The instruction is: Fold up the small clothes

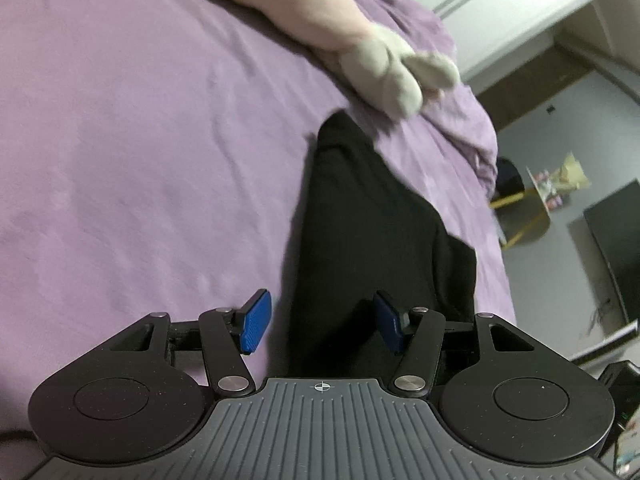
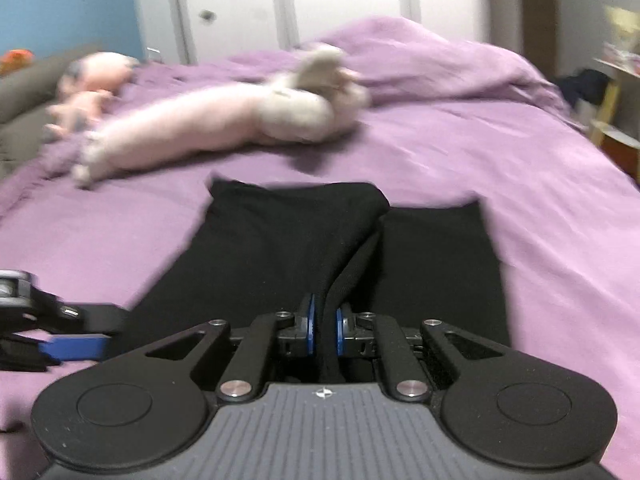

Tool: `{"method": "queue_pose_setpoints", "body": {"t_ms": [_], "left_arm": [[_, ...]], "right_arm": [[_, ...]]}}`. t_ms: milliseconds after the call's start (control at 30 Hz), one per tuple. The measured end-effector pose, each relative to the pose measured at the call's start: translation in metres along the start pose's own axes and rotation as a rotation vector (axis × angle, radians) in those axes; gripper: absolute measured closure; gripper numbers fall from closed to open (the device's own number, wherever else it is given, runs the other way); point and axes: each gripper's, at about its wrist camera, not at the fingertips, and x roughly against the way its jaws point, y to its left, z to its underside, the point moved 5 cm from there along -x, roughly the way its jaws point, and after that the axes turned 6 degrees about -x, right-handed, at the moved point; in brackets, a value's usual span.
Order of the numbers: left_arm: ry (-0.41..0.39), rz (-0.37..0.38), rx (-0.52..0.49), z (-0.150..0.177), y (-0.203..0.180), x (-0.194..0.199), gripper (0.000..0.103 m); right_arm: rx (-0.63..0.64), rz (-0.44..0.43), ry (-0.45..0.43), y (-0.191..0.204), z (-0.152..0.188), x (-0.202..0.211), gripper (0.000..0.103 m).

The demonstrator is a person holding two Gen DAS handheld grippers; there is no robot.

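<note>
A black garment [image 2: 280, 240] lies flat on the purple bed sheet [image 2: 540, 200], its far edge showing two separate parts. My right gripper [image 2: 325, 328] is shut on a raised fold of this cloth, which runs up between the blue pads [image 2: 310, 326]. In the left wrist view the same black garment [image 1: 360, 220] stretches away from my left gripper [image 1: 323, 328]. That gripper is open. Its right pad [image 1: 390, 328] is over the cloth and its left pad [image 1: 256, 328] is over bare sheet. One blue finger of the left gripper [image 2: 76, 350] shows at the left edge of the right wrist view.
A long pink plush toy with grey feet [image 2: 240, 120] lies across the bed beyond the garment, seen too as the plush toy [image 1: 384, 68]. A doll [image 2: 92, 80] rests near a grey pillow. Bunched purple bedding [image 2: 440, 60] sits at the back. The bed's edge, the floor and a stool [image 1: 520, 208] are to the right.
</note>
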Motion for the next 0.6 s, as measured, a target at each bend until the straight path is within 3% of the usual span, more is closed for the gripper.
{"method": "queue_pose_setpoints", "body": {"t_ms": [100,167,233,300,333,367,433,600], "left_arm": [[0.044,0.051,0.008,0.009,-0.013,-0.017,0.042],[0.047,0.028,-0.016,0.014,-0.018,-0.024,0.037],[0.049,0.024,-0.044,0.013,-0.02,-0.024,0.037],[0.048,0.027,-0.049,0.013,-0.017,-0.021,0.038],[0.049,0.02,-0.046,0.013,-0.016,-0.02,0.038],[0.048,0.015,-0.041,0.014,-0.015,-0.018,0.038],[0.046,0.005,-0.047,0.017,-0.017,-0.014,0.038],[0.039,-0.045,-0.18,0.028,-0.034,-0.005,0.038]], "right_arm": [[-0.079,-0.007,0.053,-0.026,0.01,-0.003,0.094],[-0.099,-0.041,0.046,-0.031,0.013,-0.002,0.092],[-0.149,-0.08,0.048,-0.035,0.01,-0.002,0.084],[-0.243,-0.136,0.059,-0.039,0.006,-0.01,0.069],[-0.29,-0.163,0.059,-0.042,0.006,-0.013,0.068],[-0.312,-0.171,0.062,-0.041,0.006,-0.017,0.07],[-0.287,-0.133,0.068,-0.035,0.004,-0.022,0.095],[-0.085,0.066,-0.067,-0.025,-0.015,0.002,0.095]]}}
